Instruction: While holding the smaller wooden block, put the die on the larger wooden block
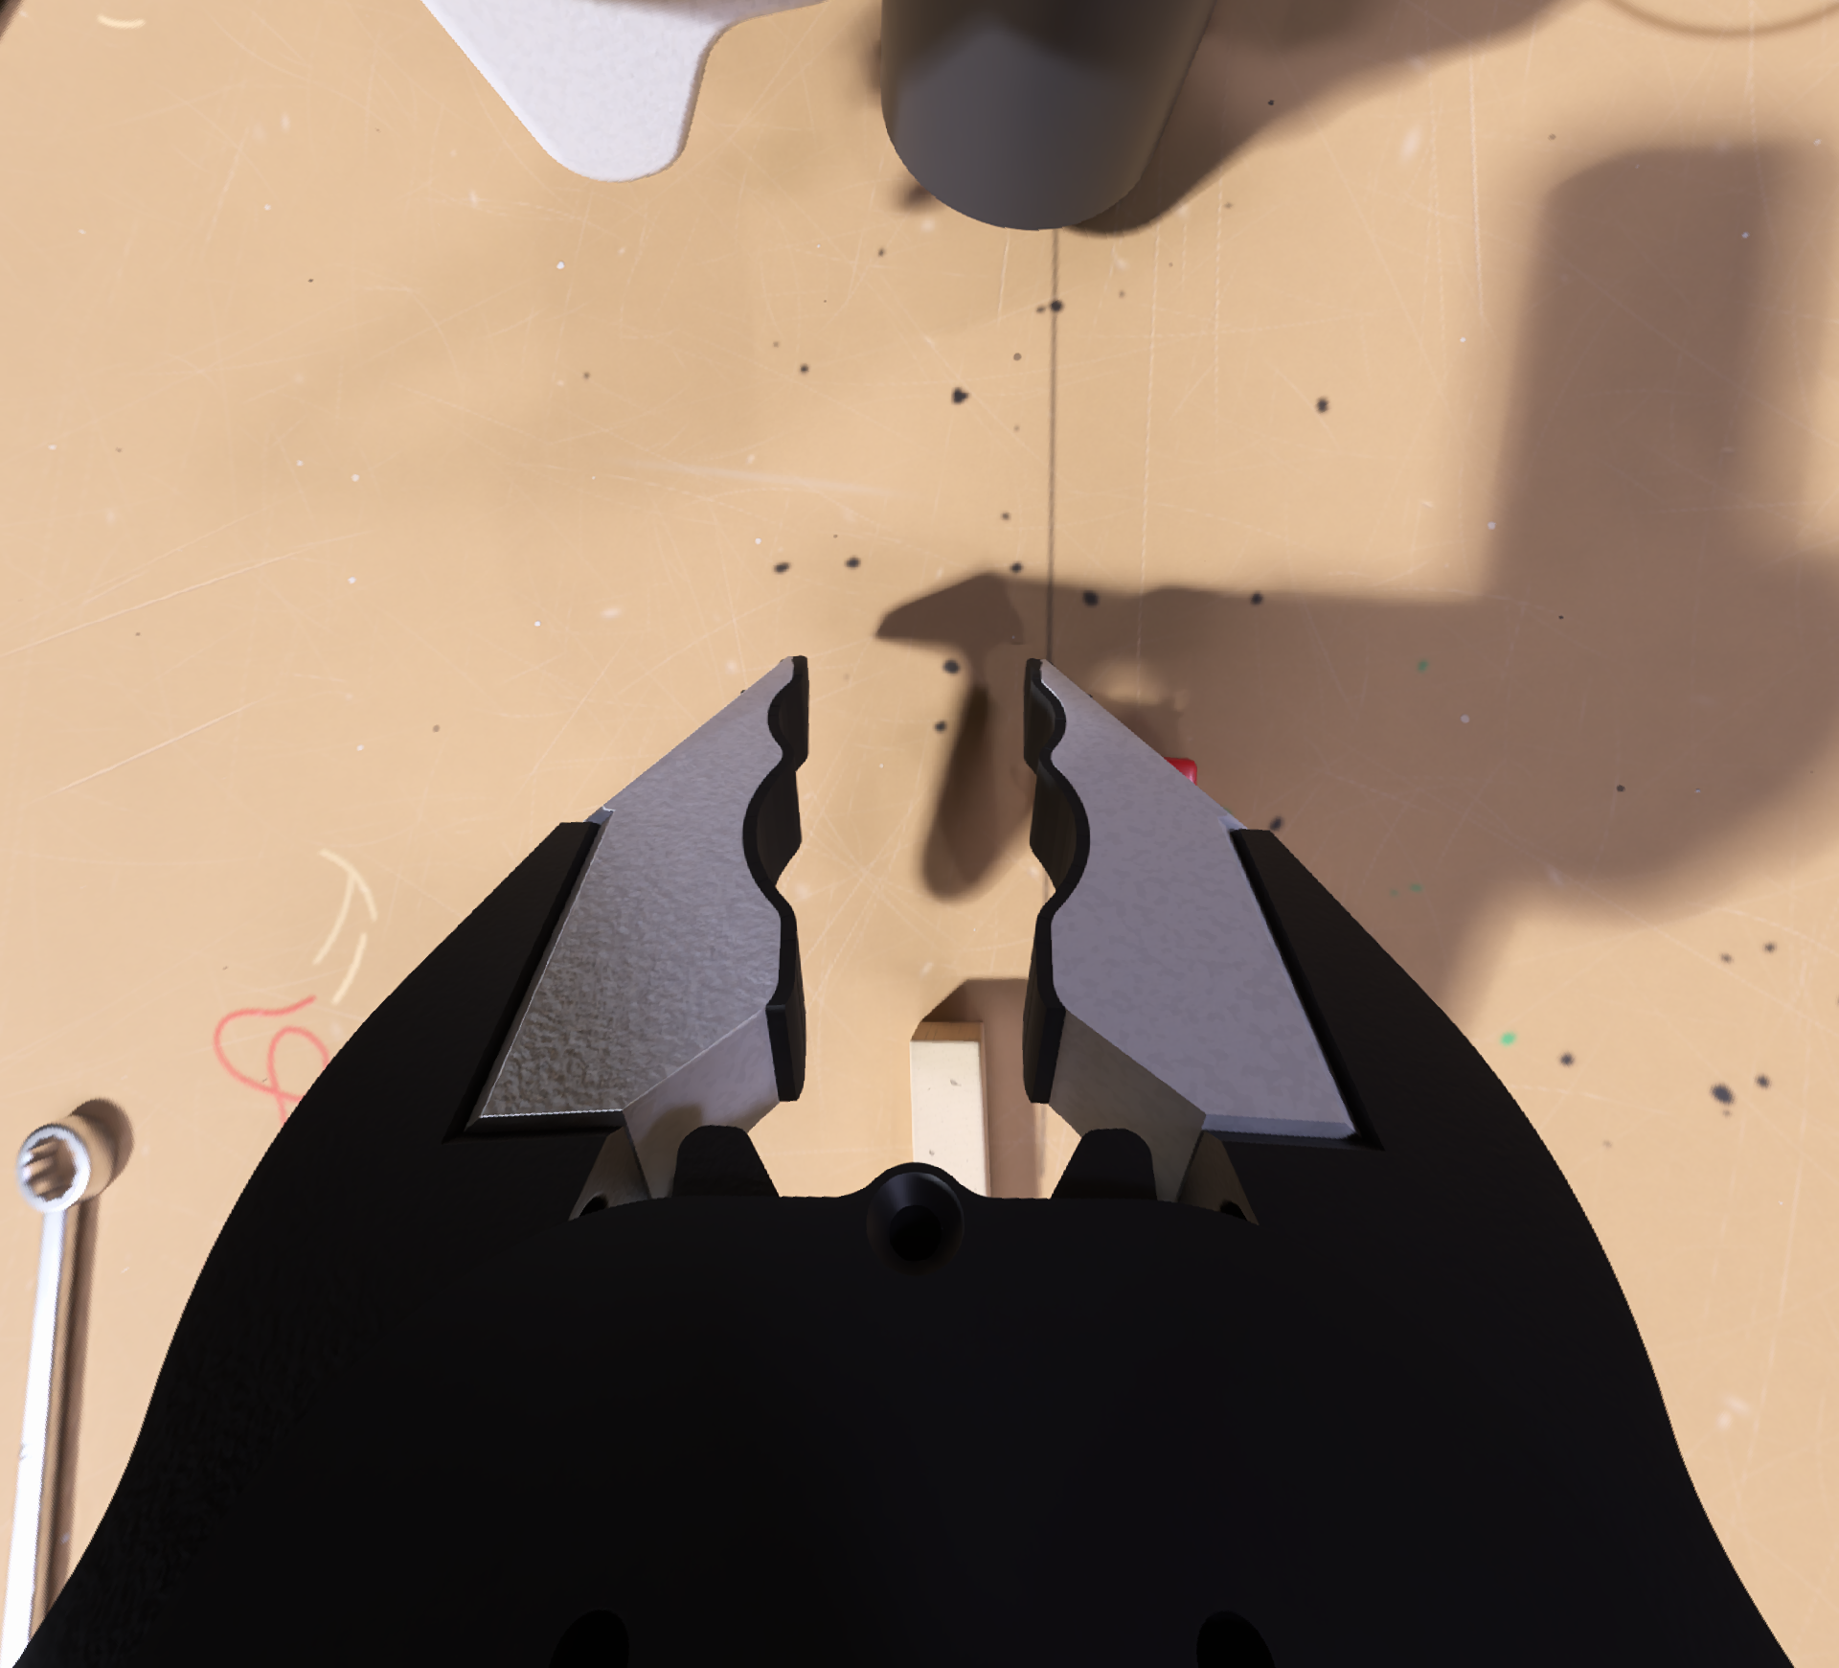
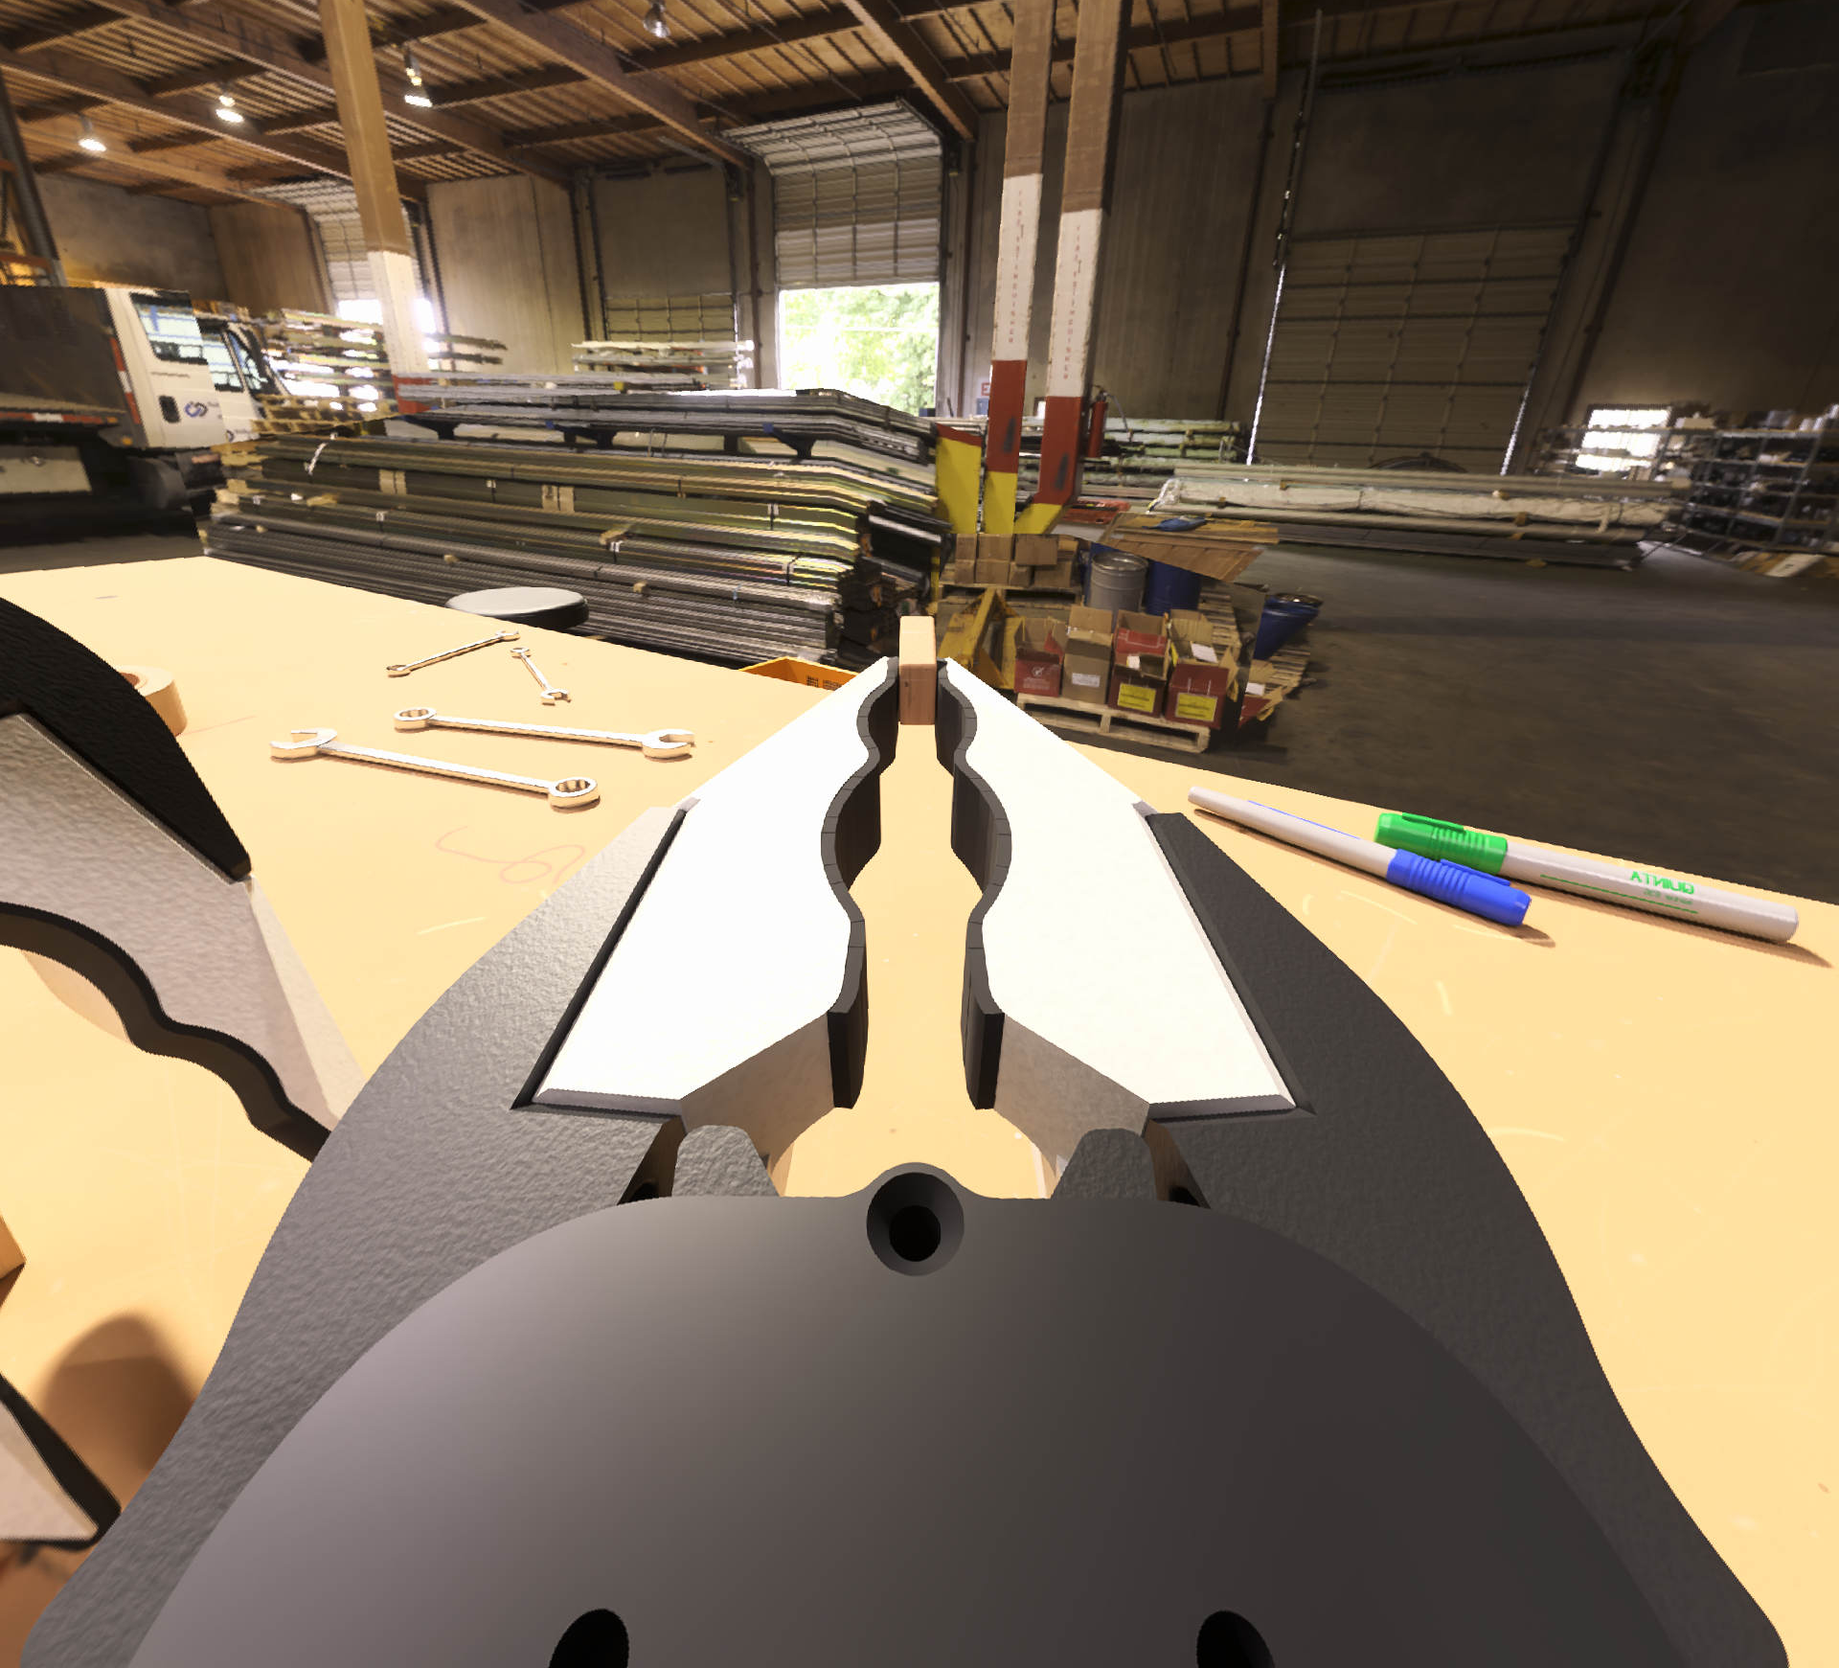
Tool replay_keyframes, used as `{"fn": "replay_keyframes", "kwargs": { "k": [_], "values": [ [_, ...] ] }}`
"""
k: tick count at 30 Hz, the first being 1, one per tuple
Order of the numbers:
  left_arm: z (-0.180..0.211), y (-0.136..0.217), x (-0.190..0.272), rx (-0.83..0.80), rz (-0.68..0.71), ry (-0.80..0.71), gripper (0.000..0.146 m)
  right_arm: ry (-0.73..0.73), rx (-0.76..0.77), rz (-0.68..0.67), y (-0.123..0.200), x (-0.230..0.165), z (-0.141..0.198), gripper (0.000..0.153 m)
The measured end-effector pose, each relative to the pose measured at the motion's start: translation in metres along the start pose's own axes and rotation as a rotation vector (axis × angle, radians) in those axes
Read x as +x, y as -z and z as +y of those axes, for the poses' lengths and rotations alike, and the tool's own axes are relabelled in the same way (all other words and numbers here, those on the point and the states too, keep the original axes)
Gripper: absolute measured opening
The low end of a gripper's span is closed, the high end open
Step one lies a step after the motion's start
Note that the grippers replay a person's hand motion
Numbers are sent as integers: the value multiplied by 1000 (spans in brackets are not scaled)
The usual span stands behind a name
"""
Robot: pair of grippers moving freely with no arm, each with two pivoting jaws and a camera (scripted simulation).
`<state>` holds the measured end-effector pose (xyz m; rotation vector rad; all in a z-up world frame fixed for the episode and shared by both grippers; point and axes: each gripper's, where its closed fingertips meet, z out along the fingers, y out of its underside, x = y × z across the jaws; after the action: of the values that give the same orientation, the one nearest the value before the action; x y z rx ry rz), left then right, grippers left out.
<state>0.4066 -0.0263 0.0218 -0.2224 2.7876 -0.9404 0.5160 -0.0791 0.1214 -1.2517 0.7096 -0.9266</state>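
Right wrist view: your scratched tan tabletop fills the lower frame, and your right gripper pinches the small pale wooden block at centre. Your left gripper gapes, empty; the red die peeks right of it.

Scuffed matt tabletop, pale smooth-wood block — glossy metal wrenches, plastic-capped markers.

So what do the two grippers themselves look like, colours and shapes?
Both match. The left gripper and right gripper each have a broad, rounded, matte black textured body, two tapering pale grey metal fingers edged with wavy, scalloped black pads, and a round recessed hole at the base. No cables or markings show.
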Motion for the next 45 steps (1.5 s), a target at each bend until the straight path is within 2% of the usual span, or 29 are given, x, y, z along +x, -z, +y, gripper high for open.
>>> {"fn": "replay_keyframes", "kwargs": {
  "k": [3,6,10,12,14,17,21,25,33,37,41,45],
  "values": [
    [-1,-1,-1,22,9,28,51,-6,3,6,0,1,0,6],
    [1,9,-5,73,-47,69,59,-7,3,8,0,2,0,6],
    [2,24,3,198,-86,96,70,-4,1,9,0,2,0,6],
    [4,29,5,230,-103,106,71,1,2,13,1,3,0,6],
    [5,33,8,270,-86,107,69,12,14,31,2,5,-3,6],
    [8,33,22,300,32,96,60,5,34,49,5,10,-5,6],
    [14,24,40,246,141,63,57,7,27,48,4,9,-5,6],
    [19,15,48,171,146,25,52,31,19,39,3,6,-4,6],
    [18,8,47,118,50,-18,19,13,28,46,5,9,-5,6],
    [19,14,33,155,-15,30,19,11,30,52,7,11,-5,6],
    [18,24,34,213,53,79,19,13,29,57,9,12,-5,6],
    [27,30,39,191,114,52,19,21,23,51,8,10,-5,6]
  ]
}}
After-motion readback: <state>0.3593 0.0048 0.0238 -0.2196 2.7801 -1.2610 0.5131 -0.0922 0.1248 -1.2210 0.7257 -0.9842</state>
